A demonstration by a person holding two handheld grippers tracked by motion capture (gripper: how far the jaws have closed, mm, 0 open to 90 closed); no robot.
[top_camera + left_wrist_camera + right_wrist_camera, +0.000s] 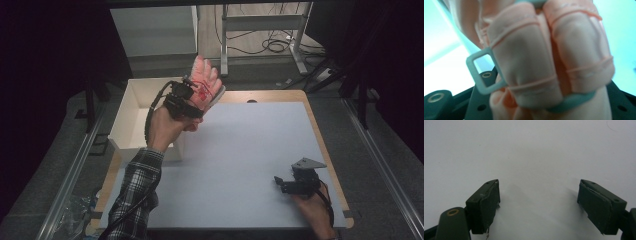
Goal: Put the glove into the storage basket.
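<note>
I logged the right gripper (539,205): jaws stood wide apart, gripping nothing. Beneath lay the pale table surface (536,152).

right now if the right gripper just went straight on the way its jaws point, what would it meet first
Probably nothing: the right gripper has its jaws wide apart and empty, with bare grey table mat ahead of them in its own view. In the high view it points left across open mat; depth is hard to judge.

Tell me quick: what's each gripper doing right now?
Left gripper: shut on the pink glove, held up beside the white box.
Right gripper: open, holding nothing.
</note>
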